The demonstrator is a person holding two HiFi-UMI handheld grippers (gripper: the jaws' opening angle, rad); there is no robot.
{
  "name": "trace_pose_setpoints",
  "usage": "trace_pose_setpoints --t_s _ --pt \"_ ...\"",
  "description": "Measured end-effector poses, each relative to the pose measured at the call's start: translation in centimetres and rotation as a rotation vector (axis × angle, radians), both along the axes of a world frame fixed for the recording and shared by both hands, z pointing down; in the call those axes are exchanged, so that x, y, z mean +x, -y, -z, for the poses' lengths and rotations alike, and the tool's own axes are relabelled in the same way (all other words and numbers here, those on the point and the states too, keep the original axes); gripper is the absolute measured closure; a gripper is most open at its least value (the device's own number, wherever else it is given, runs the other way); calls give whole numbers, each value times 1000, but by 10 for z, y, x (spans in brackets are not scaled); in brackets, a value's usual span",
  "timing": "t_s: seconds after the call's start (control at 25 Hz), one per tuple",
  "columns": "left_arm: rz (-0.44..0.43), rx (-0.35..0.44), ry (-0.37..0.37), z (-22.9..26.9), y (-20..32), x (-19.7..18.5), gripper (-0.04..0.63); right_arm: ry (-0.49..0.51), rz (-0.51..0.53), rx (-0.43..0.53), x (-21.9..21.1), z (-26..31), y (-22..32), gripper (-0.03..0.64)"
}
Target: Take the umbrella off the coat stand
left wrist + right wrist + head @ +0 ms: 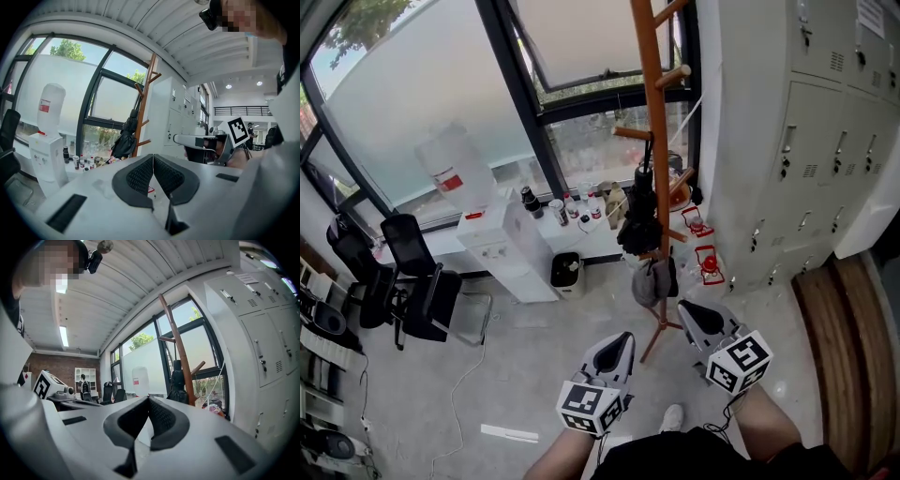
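Only the head view shows the feet of the coat stand. The umbrella hangs around twelve o'clock, well beyond the left gripper and right gripper, both closed and empty.

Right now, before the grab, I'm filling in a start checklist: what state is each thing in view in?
umbrella: folded, hanging on the coat stand, untouched.
coat stand: upright.
left hand-held gripper: jaws together, empty.
right hand-held gripper: jaws together, empty.
lockers: doors closed.
water bottle: seated on the dispenser.
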State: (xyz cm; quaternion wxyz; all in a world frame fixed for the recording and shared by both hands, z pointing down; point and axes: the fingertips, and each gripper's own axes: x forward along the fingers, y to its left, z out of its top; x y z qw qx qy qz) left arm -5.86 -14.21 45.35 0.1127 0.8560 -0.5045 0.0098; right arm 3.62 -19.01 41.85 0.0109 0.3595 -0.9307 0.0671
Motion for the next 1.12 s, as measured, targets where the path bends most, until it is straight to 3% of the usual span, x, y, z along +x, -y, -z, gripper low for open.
trace_pose_setpoints --t_s 0.76,1.12 --pt "59 52 28 25 72 23 578 13 16 19 39 14 53 565" --pt "27 55 24 23 108 13 577 10 -37 10 38 9 74 565"
